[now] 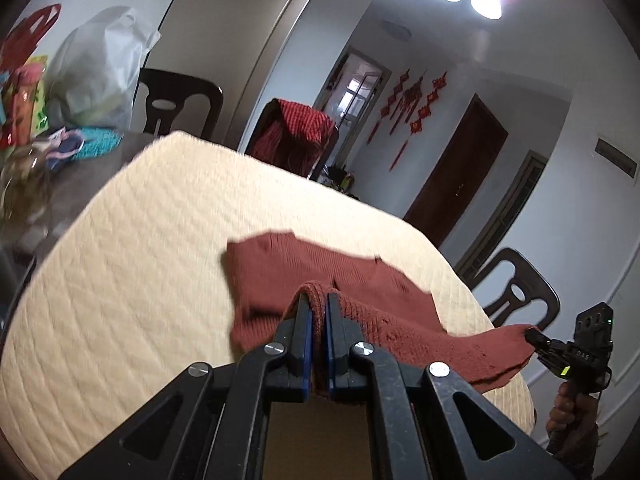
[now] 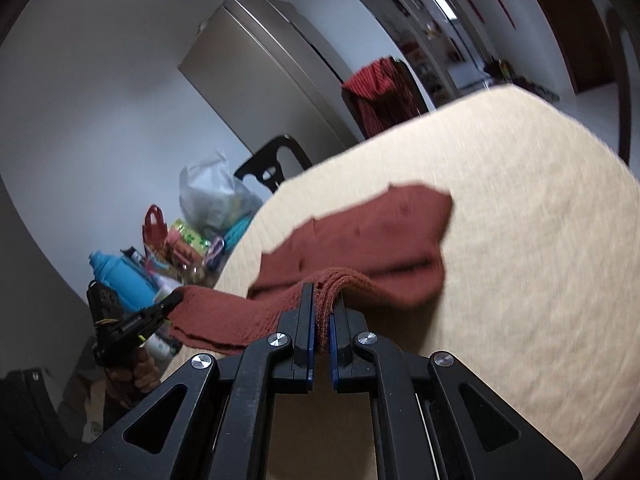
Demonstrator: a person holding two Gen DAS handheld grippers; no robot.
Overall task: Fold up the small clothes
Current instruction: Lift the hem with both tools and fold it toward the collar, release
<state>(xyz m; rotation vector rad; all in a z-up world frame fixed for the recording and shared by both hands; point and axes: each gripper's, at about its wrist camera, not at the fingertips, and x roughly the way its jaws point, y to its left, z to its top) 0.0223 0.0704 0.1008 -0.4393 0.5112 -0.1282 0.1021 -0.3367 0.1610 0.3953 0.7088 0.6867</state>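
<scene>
A rust-red knitted garment (image 1: 304, 276) lies partly on the cream quilted tabletop (image 1: 140, 240), its near edge lifted. My left gripper (image 1: 319, 304) is shut on one end of that lifted edge. My right gripper (image 1: 532, 336) shows at the far right, shut on the other end, with the edge stretched between them. In the right wrist view the garment (image 2: 376, 232) lies ahead on the tabletop (image 2: 520, 220); my right gripper (image 2: 323, 300) pinches its bunched edge, and my left gripper (image 2: 176, 298) holds the far corner at left.
Clutter stands at the table's far side: a white plastic bag (image 1: 100, 76), colourful packets (image 1: 24, 96), a blue bottle (image 2: 120, 276). Dark chairs (image 1: 180, 100) stand around the table, one draped with red cloth (image 1: 300, 128), another (image 1: 516, 296) at right.
</scene>
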